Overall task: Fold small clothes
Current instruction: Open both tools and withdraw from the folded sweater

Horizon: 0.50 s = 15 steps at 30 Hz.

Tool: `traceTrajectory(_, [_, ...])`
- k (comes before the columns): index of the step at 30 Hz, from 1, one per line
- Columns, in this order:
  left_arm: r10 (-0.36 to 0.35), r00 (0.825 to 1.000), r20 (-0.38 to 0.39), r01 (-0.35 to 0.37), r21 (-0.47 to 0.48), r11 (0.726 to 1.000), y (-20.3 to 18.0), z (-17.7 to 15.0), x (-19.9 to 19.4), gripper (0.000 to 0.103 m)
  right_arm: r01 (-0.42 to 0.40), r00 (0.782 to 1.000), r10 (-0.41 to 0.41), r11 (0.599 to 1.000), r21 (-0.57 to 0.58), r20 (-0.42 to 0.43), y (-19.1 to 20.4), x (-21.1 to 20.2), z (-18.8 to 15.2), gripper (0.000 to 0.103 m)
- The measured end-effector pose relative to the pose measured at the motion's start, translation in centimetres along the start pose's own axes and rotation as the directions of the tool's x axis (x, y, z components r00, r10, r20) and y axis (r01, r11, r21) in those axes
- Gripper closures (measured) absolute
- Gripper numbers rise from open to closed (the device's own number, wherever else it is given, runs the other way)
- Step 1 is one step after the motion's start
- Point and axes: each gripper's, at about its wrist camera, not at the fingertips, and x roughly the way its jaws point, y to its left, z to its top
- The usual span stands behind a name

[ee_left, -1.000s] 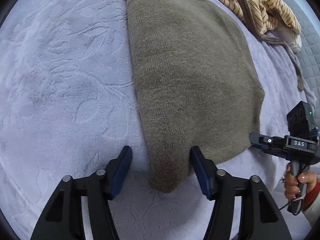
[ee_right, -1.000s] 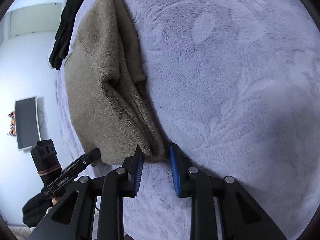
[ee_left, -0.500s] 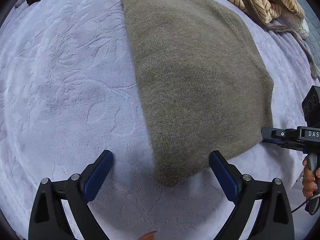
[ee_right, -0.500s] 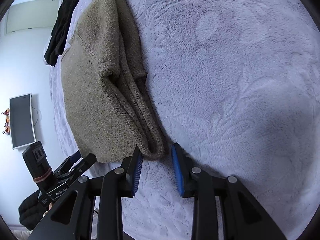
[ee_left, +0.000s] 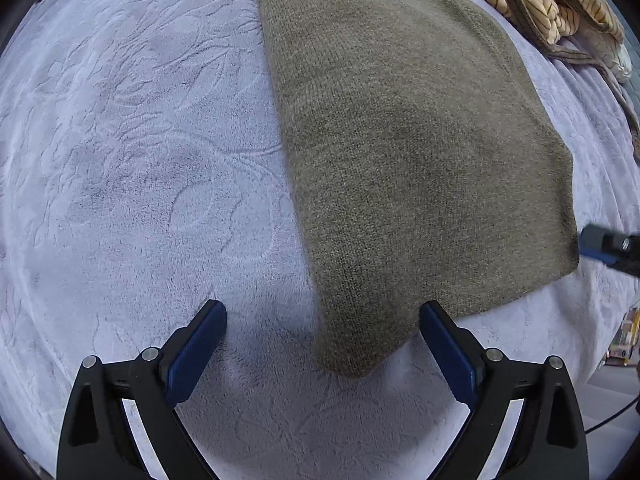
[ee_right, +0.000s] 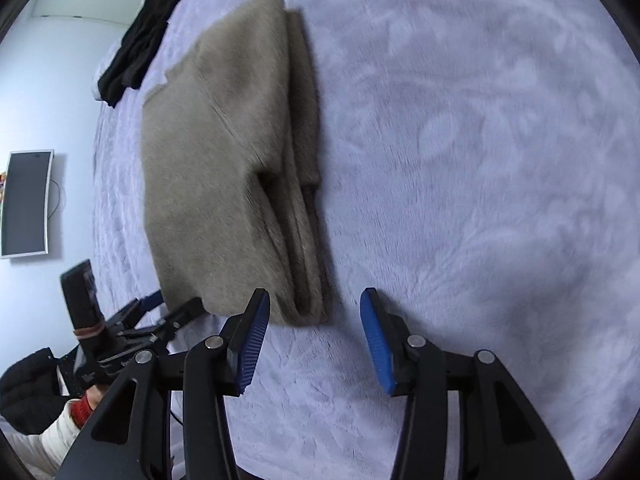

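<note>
A folded olive-brown knit garment [ee_left: 408,152] lies flat on the lilac fleece blanket [ee_left: 140,160]. My left gripper [ee_left: 322,324] is open and empty, with the garment's near corner between its spread blue pads, just above the blanket. In the right wrist view the same garment [ee_right: 224,160] shows its stacked folded layers at its right edge. My right gripper [ee_right: 314,314] is open and empty, just short of that folded corner. The left gripper shows at the lower left of the right wrist view [ee_right: 156,312], and the right gripper's tip shows at the right edge of the left wrist view [ee_left: 600,244].
A striped yellow and brown garment [ee_left: 540,4] is heaped at the back right of the left wrist view. A black garment [ee_right: 148,36] lies beyond the folded one. A wall screen [ee_right: 26,204] hangs at left. The blanket [ee_right: 480,160] stretches to the right.
Both grippers have opened wide and let go of the garment's corners. The right gripper has backed away from the folded edge. The garment lies flat on the blanket.
</note>
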Motion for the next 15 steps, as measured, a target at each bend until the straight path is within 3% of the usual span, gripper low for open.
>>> traceTrajectory(4, [-0.005,1.0,-0.013,0.005,-0.003,1.0,-0.2,0.2,0.6,0.001,-0.004,0.999,0.004,1.0,-0.011,0.034,0.6,-0.6,1.8,0.052])
traceTrajectory(15, [-0.004,1.0,0.002,0.004,-0.011,1.0,-1.1,-0.2,1.9,0.001,0.007,0.997,-0.005,1.0,-0.029,0.081,1.9,0.5,7.0,0.052])
